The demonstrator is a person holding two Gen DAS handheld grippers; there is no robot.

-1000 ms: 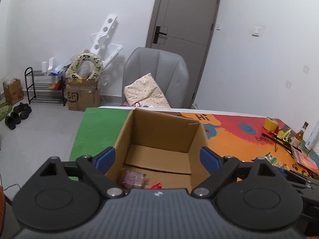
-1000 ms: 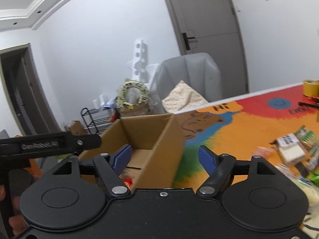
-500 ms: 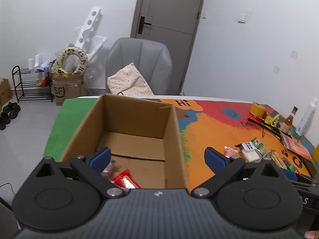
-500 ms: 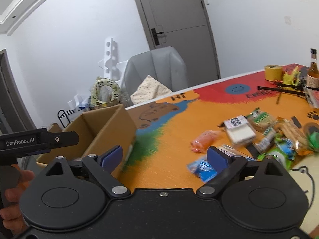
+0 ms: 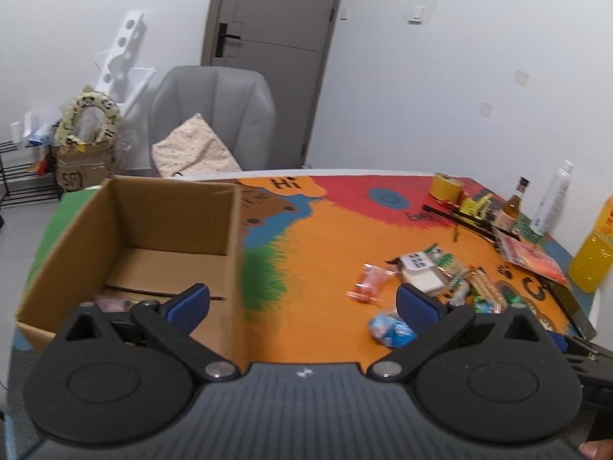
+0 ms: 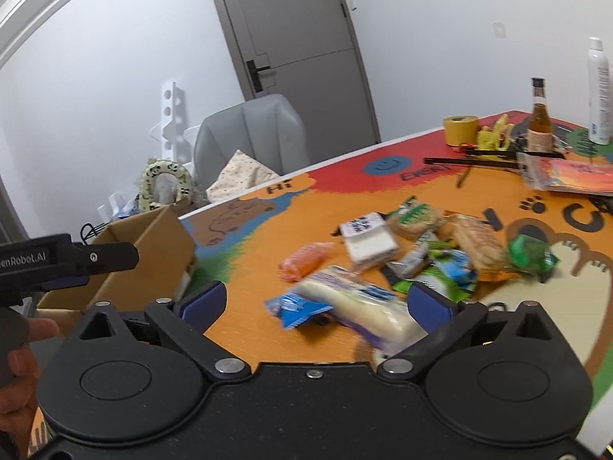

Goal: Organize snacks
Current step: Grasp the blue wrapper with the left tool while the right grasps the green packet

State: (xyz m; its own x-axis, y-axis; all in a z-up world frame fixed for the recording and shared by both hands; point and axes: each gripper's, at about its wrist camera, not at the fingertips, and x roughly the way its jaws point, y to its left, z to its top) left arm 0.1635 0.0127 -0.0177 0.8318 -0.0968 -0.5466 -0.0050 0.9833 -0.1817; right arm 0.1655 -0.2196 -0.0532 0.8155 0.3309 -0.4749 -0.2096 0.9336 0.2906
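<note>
An open cardboard box stands at the table's left end, and a pinkish snack lies in its near corner. My left gripper hovers by the box's right wall, its jaws opening with nothing between them. A pile of wrapped snacks lies to the right on the orange mat. My right gripper hangs above the pile's near edge, jaws opening. A long white packet and a blue packet lie on the table in line between its fingers, untouched. An orange packet lies just beyond them.
At the table's far right stand a yellow tape roll, a small brown bottle, a white spray can and an orange juice bottle. A magazine lies there. A grey chair sits behind the table.
Both grippers have swung right, away from the box and toward the snack pile. Their jaws stand wider than before, most clearly the right one's.
</note>
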